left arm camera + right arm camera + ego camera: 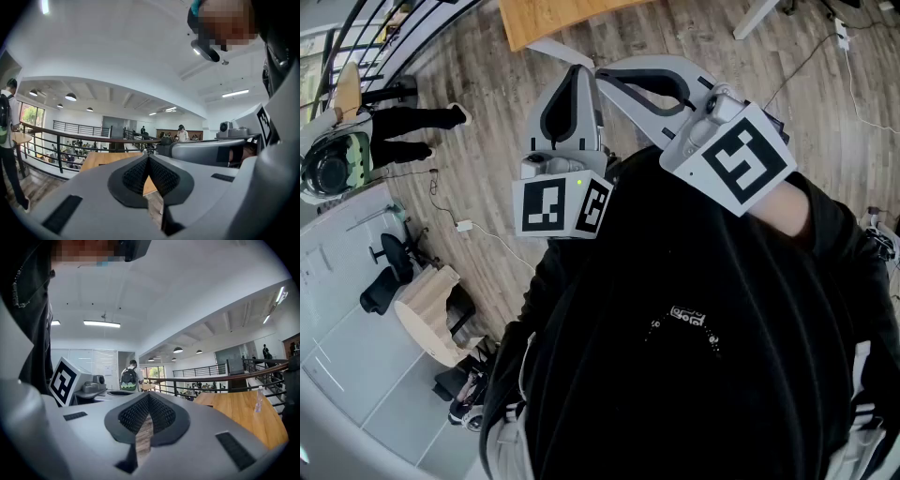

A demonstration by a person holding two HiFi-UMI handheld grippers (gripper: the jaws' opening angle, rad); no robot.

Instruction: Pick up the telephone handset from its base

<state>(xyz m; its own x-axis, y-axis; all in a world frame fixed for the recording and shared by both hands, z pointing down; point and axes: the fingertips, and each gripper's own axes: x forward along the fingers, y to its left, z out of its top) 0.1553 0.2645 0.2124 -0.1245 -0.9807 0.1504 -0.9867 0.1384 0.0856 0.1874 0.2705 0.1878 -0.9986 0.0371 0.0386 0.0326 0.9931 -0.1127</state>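
Note:
No telephone or handset shows in any view. Both grippers are held close in front of a person's black top [694,337], pointing out level over the room. The left gripper [578,69] carries its marker cube [561,206] at the picture's middle left. Its jaws are shut with nothing between the dark ribbed pads [161,176]. From the right, the right gripper [606,77] crosses toward it, and the two tips lie close together. The right gripper [149,396] is also shut and empty. In each gripper view the other gripper shows alongside: the right gripper's body [211,152] and the left gripper's cube [70,379].
Below lies a wood floor [487,84] with a cable and plug [464,225]. A wooden table [239,411] with a bottle [257,401] stands ahead by a black railing [206,380]. A person with a backpack [128,378] stands at the left. A round wooden stand [431,309] is lower left.

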